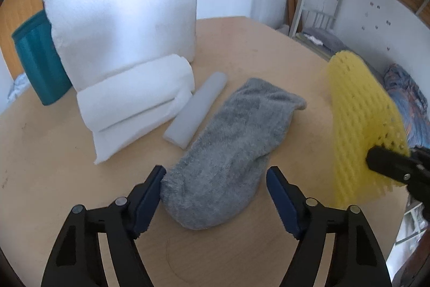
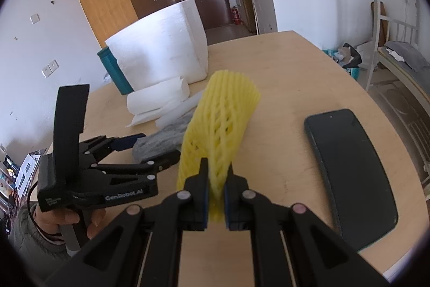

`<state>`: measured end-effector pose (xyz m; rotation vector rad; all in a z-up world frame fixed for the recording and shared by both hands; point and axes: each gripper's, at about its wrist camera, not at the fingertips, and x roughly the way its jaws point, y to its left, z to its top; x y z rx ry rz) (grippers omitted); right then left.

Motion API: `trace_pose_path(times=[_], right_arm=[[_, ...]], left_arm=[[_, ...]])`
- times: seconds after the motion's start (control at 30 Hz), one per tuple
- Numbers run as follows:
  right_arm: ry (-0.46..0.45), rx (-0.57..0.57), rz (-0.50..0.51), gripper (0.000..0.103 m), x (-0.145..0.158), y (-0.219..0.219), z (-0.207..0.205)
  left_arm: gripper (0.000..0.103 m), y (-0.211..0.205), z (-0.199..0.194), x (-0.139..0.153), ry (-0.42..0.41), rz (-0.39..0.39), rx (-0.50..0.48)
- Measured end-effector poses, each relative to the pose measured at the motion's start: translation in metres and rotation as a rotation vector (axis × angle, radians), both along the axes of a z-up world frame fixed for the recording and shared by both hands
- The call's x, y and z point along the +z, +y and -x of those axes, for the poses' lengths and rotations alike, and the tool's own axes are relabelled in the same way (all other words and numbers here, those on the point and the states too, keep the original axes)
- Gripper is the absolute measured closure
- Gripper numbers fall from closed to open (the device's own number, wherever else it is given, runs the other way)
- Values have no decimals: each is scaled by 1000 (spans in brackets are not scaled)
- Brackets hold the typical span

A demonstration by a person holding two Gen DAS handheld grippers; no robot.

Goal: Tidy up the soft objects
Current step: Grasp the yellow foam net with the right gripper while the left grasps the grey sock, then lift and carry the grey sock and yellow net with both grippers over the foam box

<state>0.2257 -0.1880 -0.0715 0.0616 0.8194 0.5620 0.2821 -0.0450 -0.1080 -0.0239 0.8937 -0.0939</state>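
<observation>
A fluffy grey sock (image 1: 228, 141) (image 2: 161, 136) lies on the wooden table (image 1: 255, 50). My left gripper (image 1: 216, 174) (image 2: 150, 149) straddles the sock's near end. Its blue pads stand on either side at the sock's edges without squeezing it, so it is open. My right gripper (image 2: 217, 168) is shut on the lower end of a yellow foam net sleeve (image 2: 223, 120) (image 1: 360, 120), held up above the table to the right of the sock. One black finger (image 1: 387, 166) of it shows in the left wrist view.
Behind the sock lie a pale foam strip (image 1: 196, 109), a rolled white foam sheet (image 1: 137, 101) and a big white foam block (image 1: 126, 15), with a teal object (image 1: 37, 58) behind. A black phone (image 2: 349, 174) lies on the table at right. A bunk bed (image 1: 317, 26) stands beyond the table.
</observation>
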Motion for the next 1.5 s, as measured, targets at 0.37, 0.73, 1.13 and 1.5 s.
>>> trace_pose_path(times=[0.37, 0.73, 1.13, 1.5], right_arm=[[-16, -12, -5, 92, 6, -2, 4], [-63, 22, -36, 92, 25, 8, 18], [-104, 91, -47, 92, 42, 30, 35], [-154, 131, -56, 92, 59, 44, 42]], left_arm=[[88, -7, 9, 7, -27, -57, -6], [88, 5, 63, 43, -144, -11, 25], [88, 44, 121, 80, -254, 45, 145], [88, 61, 141, 112, -339, 64, 195]])
